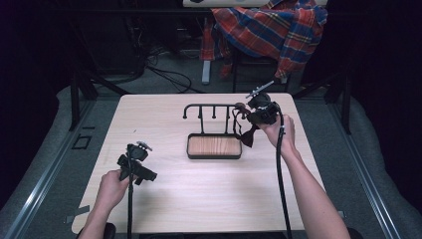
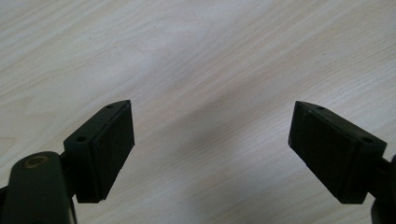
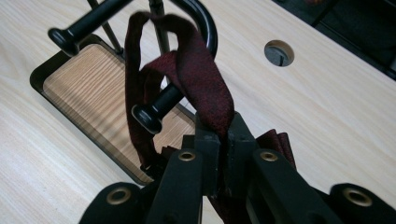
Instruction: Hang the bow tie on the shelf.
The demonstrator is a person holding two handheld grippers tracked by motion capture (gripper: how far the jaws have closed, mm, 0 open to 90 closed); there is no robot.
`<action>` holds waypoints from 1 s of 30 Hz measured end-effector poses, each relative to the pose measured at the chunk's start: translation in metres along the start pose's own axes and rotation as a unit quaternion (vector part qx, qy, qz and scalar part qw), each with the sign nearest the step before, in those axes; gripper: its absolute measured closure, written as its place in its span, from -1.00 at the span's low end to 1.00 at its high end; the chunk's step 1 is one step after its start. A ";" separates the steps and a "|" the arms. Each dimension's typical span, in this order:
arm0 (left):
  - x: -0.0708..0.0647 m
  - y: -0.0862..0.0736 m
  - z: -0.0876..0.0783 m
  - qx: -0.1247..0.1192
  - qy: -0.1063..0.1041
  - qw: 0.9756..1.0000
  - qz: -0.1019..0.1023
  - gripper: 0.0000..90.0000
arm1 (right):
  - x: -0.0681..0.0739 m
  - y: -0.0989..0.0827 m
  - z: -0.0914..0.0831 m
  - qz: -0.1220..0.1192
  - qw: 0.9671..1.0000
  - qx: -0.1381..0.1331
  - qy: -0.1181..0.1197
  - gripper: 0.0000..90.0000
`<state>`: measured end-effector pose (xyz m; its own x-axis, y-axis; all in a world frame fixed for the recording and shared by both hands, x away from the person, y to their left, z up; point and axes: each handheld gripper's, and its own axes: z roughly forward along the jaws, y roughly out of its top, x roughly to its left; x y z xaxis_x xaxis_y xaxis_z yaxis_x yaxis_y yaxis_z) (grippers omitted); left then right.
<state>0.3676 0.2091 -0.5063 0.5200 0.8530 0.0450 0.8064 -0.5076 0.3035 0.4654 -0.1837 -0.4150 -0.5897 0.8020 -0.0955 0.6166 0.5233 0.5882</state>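
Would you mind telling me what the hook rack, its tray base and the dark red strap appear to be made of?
Hook rack: likely metal, smooth black coated rods with rounded tips. Tray base: wood or wood-look panel, visible grain, inside a black rim. Dark red strap: fabric, matte and slightly fuzzy, draping limply where the right gripper pinches it.

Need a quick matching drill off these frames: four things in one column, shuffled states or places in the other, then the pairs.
Things:
1. left gripper
2. right gripper
3. dark red strap
4. plaid shirt

States or places:
A. looped over a hook of the black rack
B. draped on a chair beyond the table
C. jaws apart, nothing between them, above bare wood
D. jaws closed on fabric

Pairs: 1-C, 2-D, 3-A, 4-B
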 end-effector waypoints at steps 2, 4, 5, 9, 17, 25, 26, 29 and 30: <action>-0.001 0.000 0.000 -0.002 -0.002 1.000 0.003 -0.68 | 0.000 -0.001 0.001 0.002 1.000 -0.001 0.001 0.91; -0.002 0.001 0.000 -0.002 -0.005 1.000 0.003 -0.68 | 0.000 -0.003 0.003 0.005 1.000 -0.001 0.004 0.91; -0.002 0.001 0.000 -0.002 -0.005 1.000 0.004 -0.68 | 0.000 -0.005 0.004 0.007 1.000 0.001 0.006 0.91; -0.002 0.001 0.000 -0.002 -0.002 1.000 0.003 -0.68 | 0.001 -0.006 0.005 0.011 1.000 0.002 0.007 0.91; -0.003 0.002 0.000 0.000 -0.002 1.000 0.007 -0.68 | 0.001 -0.008 0.010 0.018 1.000 0.006 0.018 0.88; -0.004 0.002 0.000 0.002 -0.004 1.000 0.006 -0.68 | 0.001 -0.015 0.019 0.026 0.999 0.014 0.027 0.87; -0.004 0.002 0.000 0.003 -0.003 1.000 0.007 -0.68 | 0.001 -0.016 0.019 0.029 0.999 0.012 0.027 0.87; -0.004 0.002 0.000 0.003 -0.003 1.000 0.007 -0.68 | 0.001 -0.018 0.022 0.038 0.999 0.008 0.037 0.85; -0.004 0.002 0.000 0.004 -0.003 1.000 0.008 -0.68 | 0.000 -0.019 0.022 0.036 0.999 0.012 0.038 0.84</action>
<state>0.3670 0.2045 -0.5062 0.5341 0.8443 0.0446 0.8001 -0.5217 0.2961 0.4652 -0.1870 -0.4438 -0.5811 0.8138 0.0072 0.6702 0.4734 0.5716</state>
